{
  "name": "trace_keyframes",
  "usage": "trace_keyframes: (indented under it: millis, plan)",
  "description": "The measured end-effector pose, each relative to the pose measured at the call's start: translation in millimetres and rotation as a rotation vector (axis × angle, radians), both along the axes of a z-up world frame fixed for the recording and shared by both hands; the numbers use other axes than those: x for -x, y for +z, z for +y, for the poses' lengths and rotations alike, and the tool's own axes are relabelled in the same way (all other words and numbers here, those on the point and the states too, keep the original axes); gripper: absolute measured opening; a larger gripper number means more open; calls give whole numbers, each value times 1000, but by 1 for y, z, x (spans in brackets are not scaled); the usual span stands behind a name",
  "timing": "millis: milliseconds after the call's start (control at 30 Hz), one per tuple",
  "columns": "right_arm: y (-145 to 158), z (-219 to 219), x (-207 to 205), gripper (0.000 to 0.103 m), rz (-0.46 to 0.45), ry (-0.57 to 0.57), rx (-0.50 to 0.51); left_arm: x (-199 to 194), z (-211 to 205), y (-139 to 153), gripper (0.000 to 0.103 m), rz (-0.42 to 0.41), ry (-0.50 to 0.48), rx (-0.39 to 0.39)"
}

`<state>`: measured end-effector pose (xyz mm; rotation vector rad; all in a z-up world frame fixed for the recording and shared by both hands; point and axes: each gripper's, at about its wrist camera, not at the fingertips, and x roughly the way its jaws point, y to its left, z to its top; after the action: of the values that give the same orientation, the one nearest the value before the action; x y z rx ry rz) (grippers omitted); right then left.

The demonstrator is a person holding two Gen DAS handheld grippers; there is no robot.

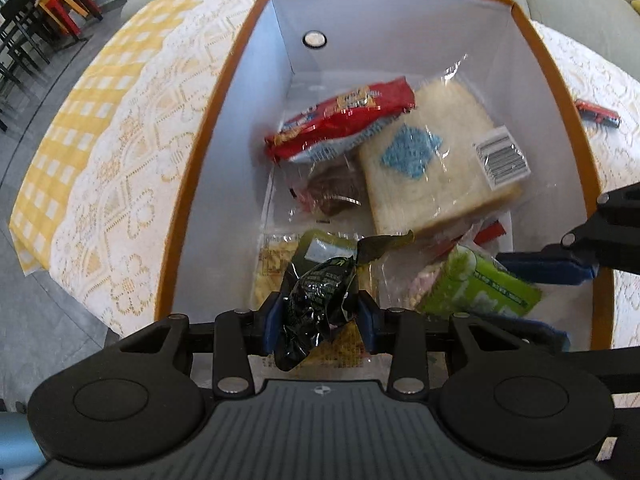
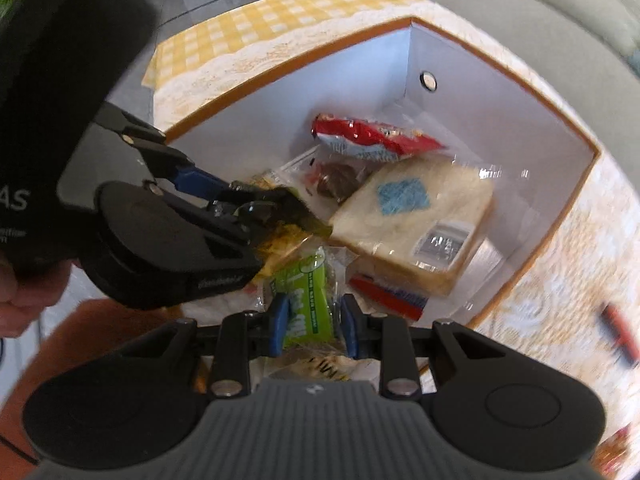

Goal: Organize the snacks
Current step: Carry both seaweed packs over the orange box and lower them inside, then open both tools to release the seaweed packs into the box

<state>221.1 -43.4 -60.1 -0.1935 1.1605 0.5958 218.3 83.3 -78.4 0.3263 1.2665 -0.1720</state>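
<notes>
snacks go into the orange-rimmed box (image 1: 560, 92): we hold a dark green packet (image 1: 320, 292) in the left gripper (image 1: 320, 316) and a lime packet (image 2: 310, 312) in the right gripper (image 2: 314, 320), both low inside, so next we judge it's release and withdraw.

A: Print on the dark green packet (image 1: 316, 300) is unreadable; its lower end hides behind the left gripper (image 1: 320, 316).

B: Red snack (image 2: 622, 332) beside the box (image 2: 540, 236): blurred, type unclear.
</notes>
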Motion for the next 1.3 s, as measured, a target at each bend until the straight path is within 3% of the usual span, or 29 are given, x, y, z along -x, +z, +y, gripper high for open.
trace_keyframes:
  millis: [167,300,467,633,767,1000,1167,1300]
  plan:
    - [-3,5,4,30,-21,33,36,-1,2,-5,44,25,15,-10]
    - [-5,8,8,33,-35,47,54,-1,4,-10,51,65,33,-4]
    - [-4,8,8,34,-44,33,62,2,4,-8,55,56,40,1]
    - [3,6,11,45,-56,3,70,7,2,2,64,22,22,1]
    - [12,0,13,51,-67,-30,61,10,3,14,65,-5,43,27]
    - [41,-19,30,52,-158,-123,17,33,1,55,65,-155,78,108]
    - [61,-50,61,56,-274,-279,-37,62,-10,82,65,-321,75,152]
    - [64,-83,91,57,-324,-424,-67,79,-28,86,65,-395,42,182]
